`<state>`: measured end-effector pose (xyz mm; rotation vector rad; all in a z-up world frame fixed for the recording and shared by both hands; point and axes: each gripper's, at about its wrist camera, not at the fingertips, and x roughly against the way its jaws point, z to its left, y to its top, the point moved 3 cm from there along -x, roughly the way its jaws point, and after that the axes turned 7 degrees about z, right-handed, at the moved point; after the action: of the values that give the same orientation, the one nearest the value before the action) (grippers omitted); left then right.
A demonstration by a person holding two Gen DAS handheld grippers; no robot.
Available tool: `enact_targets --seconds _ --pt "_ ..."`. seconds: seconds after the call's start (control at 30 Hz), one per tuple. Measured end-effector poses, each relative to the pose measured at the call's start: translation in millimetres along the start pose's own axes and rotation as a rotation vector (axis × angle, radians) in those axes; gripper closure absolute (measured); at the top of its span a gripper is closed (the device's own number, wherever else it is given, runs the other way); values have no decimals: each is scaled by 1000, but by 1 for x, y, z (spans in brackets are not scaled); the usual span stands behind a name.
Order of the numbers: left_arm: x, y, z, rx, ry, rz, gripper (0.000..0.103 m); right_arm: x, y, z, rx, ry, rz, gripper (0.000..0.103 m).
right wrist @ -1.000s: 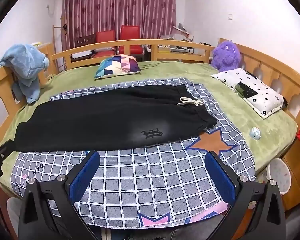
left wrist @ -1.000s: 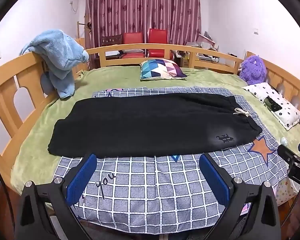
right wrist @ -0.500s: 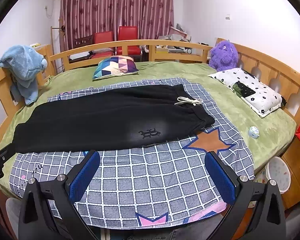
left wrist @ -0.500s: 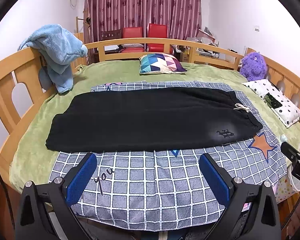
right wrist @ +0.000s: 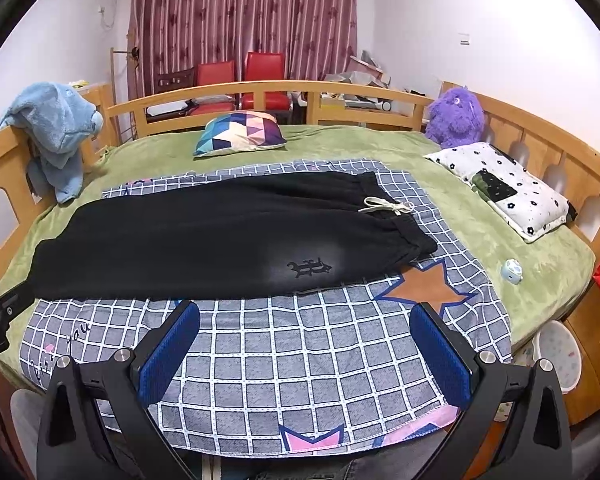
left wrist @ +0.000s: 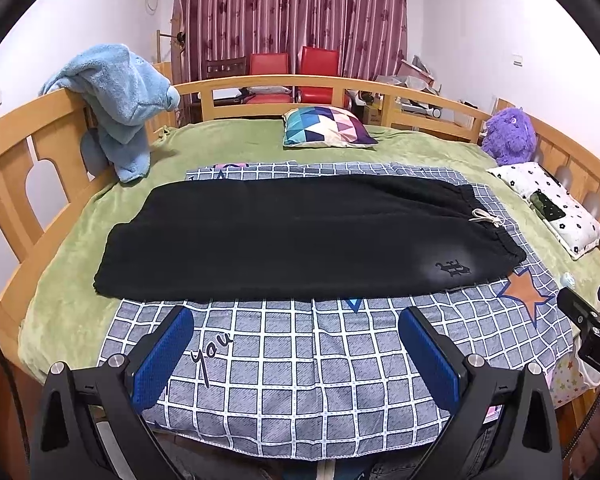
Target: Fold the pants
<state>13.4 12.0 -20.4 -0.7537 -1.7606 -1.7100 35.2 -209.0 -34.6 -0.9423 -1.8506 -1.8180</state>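
One pair of black pants [left wrist: 300,236] lies flat; both grippers' fingers [left wrist: 162,356] spread apart.

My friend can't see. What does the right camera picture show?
Black pants lie flat, folded lengthwise, on a checked blanket on a green bed. The open right gripper hovers near the blanket's front edge, touching nothing.
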Motion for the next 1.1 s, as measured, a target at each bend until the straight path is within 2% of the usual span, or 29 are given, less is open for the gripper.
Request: enact_targets --seconds 0.53,1.1 --pt "4 2 5 1 -4 -11 0 0 1 3 -6 17 -1 0" --pt "3 3 9 16 49 -7 0 -4 0 6 5 57 -6 0"
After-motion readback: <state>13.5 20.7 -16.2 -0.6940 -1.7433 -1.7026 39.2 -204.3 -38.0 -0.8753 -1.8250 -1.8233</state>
